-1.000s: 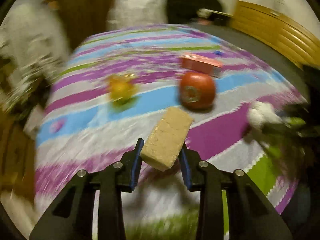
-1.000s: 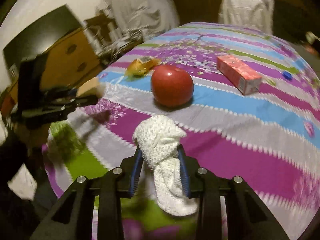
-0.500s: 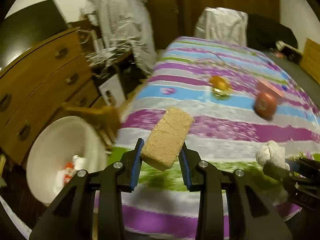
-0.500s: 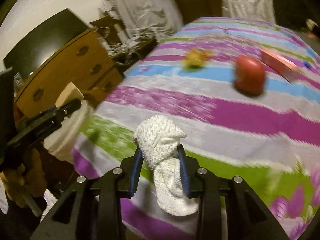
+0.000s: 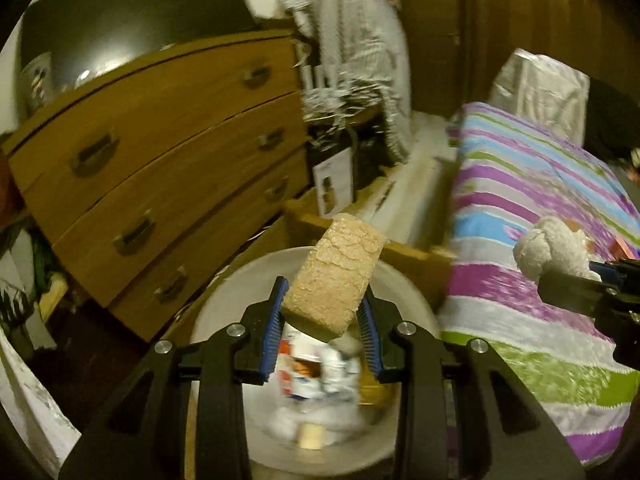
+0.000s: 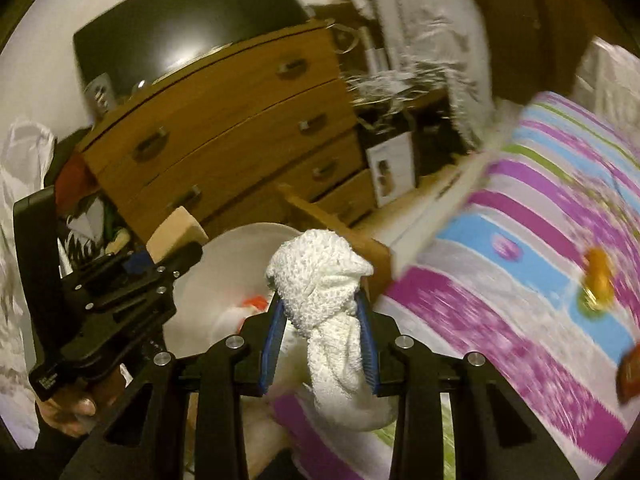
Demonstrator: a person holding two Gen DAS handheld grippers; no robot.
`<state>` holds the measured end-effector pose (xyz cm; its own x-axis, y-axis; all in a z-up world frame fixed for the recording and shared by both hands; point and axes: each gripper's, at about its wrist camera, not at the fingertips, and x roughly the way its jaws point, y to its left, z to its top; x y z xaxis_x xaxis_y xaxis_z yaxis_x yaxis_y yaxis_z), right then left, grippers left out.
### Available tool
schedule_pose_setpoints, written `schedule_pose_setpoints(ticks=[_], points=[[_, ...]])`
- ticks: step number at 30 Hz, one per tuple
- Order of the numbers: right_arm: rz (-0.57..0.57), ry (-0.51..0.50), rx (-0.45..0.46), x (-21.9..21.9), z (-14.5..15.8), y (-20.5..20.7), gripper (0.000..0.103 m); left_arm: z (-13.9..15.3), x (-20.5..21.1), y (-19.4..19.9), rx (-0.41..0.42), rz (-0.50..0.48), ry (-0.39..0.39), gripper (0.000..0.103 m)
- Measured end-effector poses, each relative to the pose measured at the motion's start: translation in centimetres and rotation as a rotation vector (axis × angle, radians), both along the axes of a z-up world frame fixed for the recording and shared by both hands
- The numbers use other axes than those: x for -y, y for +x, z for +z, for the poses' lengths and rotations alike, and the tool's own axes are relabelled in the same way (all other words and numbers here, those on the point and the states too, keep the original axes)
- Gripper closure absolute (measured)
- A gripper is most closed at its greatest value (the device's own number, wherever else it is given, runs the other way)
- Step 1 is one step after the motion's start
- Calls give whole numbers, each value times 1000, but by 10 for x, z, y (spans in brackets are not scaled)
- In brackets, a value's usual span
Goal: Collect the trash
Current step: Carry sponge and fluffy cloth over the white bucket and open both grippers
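Left wrist: left gripper [image 5: 322, 334] clamps tan sponge block [image 5: 335, 276] over white bin [image 5: 404, 292]; bin contents blurred, labels unreadable. Right wrist: right gripper [image 6: 320, 334] grips white crumpled towel [image 6: 326, 300] beside bin; bedspread [image 6: 520, 280] smeared.

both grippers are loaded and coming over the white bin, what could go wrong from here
1. The right gripper with its crumpled white paper towel looks over the bed's edge beside the white bin; released now, the wad may miss.
2. The left gripper pinches only the lower end of the tan sponge block; it could tip out.
3. Both grippers are close; they could collide.
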<state>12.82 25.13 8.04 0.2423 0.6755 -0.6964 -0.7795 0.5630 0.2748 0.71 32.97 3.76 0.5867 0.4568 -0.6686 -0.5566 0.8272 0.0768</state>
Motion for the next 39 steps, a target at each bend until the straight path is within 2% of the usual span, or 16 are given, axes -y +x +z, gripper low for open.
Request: schedule_pose_setpoints(ticks=[6, 11, 17, 23, 39], points=[[64, -84, -10, -84, -3, -2, 68, -9, -46, -9, -32, 56, -5, 70], [98, -132, -20, -115, -21, -10, 68, -25, -61, -11, -60, 53, -27, 70], [108, -169, -25, -128, -37, -11, 68, -37, -62, -12, -79, 29, -34, 70], [114, -181, -28, -121, -45, -8, 68, -42, -66, -13, -83, 25, -41, 70], [122, -174, -7, -117, -41, -5, 68, -44, -64, -12, -85, 18, -35, 70]])
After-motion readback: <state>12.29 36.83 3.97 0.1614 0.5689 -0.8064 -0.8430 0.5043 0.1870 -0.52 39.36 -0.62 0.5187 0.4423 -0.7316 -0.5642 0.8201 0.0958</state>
